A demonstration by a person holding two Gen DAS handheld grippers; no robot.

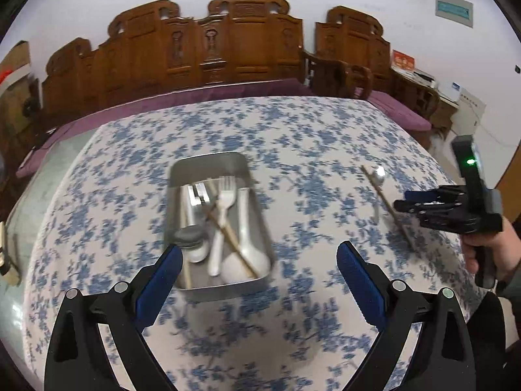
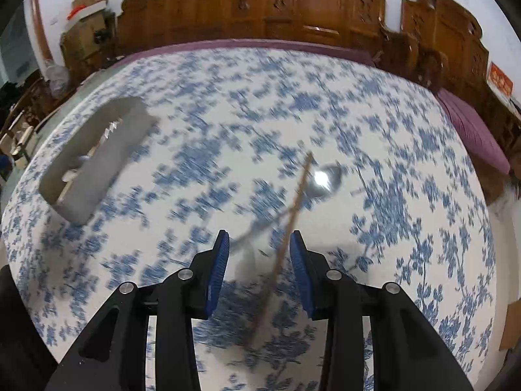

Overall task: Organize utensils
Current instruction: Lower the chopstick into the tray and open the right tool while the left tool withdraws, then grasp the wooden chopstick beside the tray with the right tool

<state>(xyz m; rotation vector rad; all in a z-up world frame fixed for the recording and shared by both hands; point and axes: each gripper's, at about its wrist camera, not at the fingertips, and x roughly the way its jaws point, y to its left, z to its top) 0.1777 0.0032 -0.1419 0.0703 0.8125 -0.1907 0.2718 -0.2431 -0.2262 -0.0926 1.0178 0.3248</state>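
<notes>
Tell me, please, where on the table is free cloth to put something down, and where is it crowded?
Free: the tablecloth beyond the metal tray, and the strip between tray and the metal spoon. Crowded: inside the tray, and around the loose chopstick and spoon by the right gripper.

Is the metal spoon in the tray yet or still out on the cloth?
Out. The metal spoon lies on the tablecloth beside a chopstick, well apart from the tray.

Bare tablecloth (image 2: 228, 137) lies between tray (image 2: 97, 159) and chopstick (image 2: 293, 215).
</notes>
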